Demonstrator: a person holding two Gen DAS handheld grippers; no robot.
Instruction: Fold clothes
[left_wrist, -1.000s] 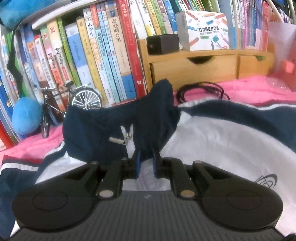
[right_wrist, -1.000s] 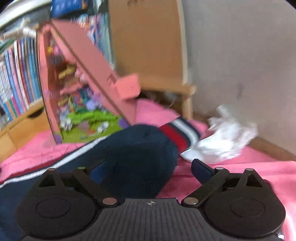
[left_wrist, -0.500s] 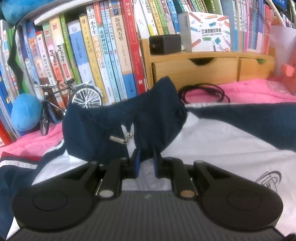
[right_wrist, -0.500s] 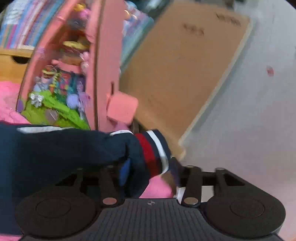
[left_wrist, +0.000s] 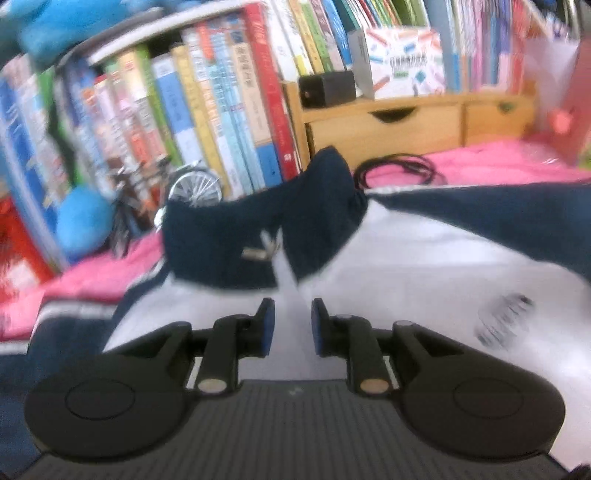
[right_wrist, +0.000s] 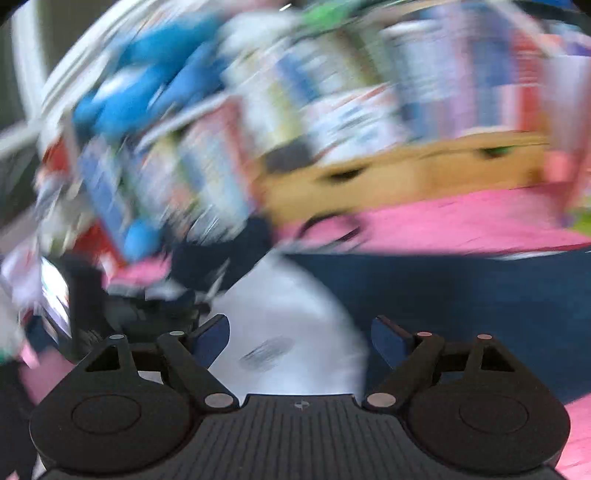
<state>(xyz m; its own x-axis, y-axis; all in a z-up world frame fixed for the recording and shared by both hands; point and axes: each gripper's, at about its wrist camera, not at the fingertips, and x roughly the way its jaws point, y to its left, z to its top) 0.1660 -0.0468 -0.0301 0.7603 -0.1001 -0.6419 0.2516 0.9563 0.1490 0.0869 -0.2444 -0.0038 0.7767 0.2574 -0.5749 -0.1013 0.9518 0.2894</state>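
Observation:
A navy and white zip jacket (left_wrist: 424, 258) lies on the pink cloth (left_wrist: 498, 162), its navy collar (left_wrist: 266, 229) and zipper pull toward the books. My left gripper (left_wrist: 291, 321) hovers over the white chest just below the collar, jaws slightly apart with nothing between them. In the blurred right wrist view the jacket (right_wrist: 295, 314) lies with a navy sleeve (right_wrist: 461, 288) folded across it. My right gripper (right_wrist: 299, 332) is wide open and empty above the white chest.
A row of upright books (left_wrist: 207, 122) and a wooden drawer unit (left_wrist: 406, 125) stand at the back. A model bicycle (left_wrist: 177, 188), a blue ball (left_wrist: 81, 218) and a coiled black cable (left_wrist: 399, 170) lie near the collar. A pink toy house (left_wrist: 569, 110) stands at the right.
My left gripper opened slightly and let go of the jacket front. My right gripper carried the sleeve cuff over the jacket, released it, opened wide and swung left fast.

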